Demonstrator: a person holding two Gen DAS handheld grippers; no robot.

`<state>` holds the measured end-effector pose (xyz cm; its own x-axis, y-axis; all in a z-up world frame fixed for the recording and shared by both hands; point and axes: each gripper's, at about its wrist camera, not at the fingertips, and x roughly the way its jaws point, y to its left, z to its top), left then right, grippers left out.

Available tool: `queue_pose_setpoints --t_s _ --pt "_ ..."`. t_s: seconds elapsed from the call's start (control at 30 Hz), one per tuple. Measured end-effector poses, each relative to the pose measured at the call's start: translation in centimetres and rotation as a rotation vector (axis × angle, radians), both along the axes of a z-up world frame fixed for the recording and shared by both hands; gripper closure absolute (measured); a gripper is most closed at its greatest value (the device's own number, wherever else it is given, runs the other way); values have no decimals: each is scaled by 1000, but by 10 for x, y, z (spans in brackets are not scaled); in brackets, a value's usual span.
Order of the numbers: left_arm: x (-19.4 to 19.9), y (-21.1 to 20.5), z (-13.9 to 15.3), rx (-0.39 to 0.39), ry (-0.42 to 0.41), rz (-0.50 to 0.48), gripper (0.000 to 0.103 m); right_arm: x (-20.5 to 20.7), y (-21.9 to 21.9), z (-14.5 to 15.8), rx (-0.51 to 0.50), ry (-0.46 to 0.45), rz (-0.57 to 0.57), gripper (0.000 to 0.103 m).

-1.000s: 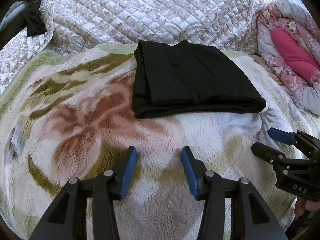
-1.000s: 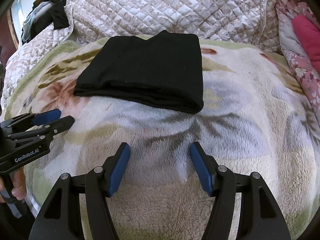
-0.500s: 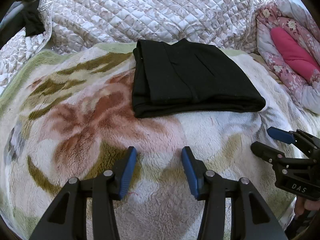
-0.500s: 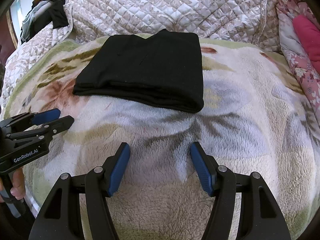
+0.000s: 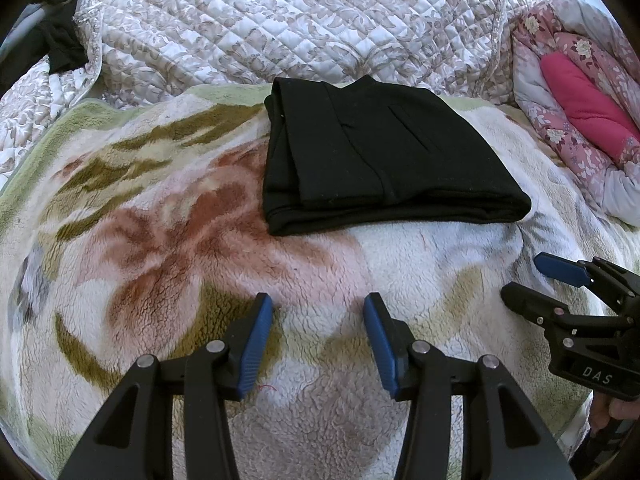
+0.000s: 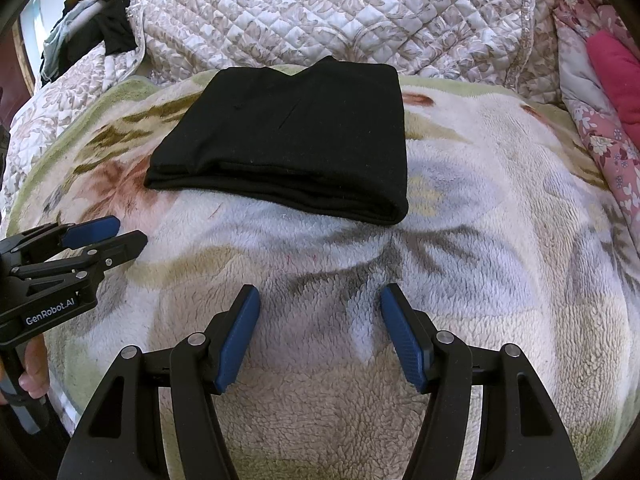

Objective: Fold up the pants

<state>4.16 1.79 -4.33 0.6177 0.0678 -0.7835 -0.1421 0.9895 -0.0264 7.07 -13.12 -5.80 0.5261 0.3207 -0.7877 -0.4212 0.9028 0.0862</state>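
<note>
The black pants (image 5: 380, 160) lie folded into a compact rectangle on the floral fleece blanket (image 5: 160, 240); they also show in the right wrist view (image 6: 296, 140). My left gripper (image 5: 318, 308) is open and empty, hovering over the blanket well in front of the pants. My right gripper (image 6: 320, 300) is open and empty too, also short of the pants. The right gripper shows at the right edge of the left wrist view (image 5: 532, 276). The left gripper shows at the left edge of the right wrist view (image 6: 120, 232).
A quilted floral bedspread (image 5: 280, 24) rises behind the pants. A pink floral quilt with a magenta pillow (image 5: 584, 96) lies at the right. Dark clothes (image 6: 108, 28) hang at the back left.
</note>
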Motion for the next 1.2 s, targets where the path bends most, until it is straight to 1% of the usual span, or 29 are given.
queue_pose_setpoints --t_s 0.73,1.2 --pt "-3 -1 -3 -14 15 -5 50 1 1 1 -2 2 2 40" --pt "3 1 1 -5 48 -5 49 2 1 0 -13 34 -7 39"
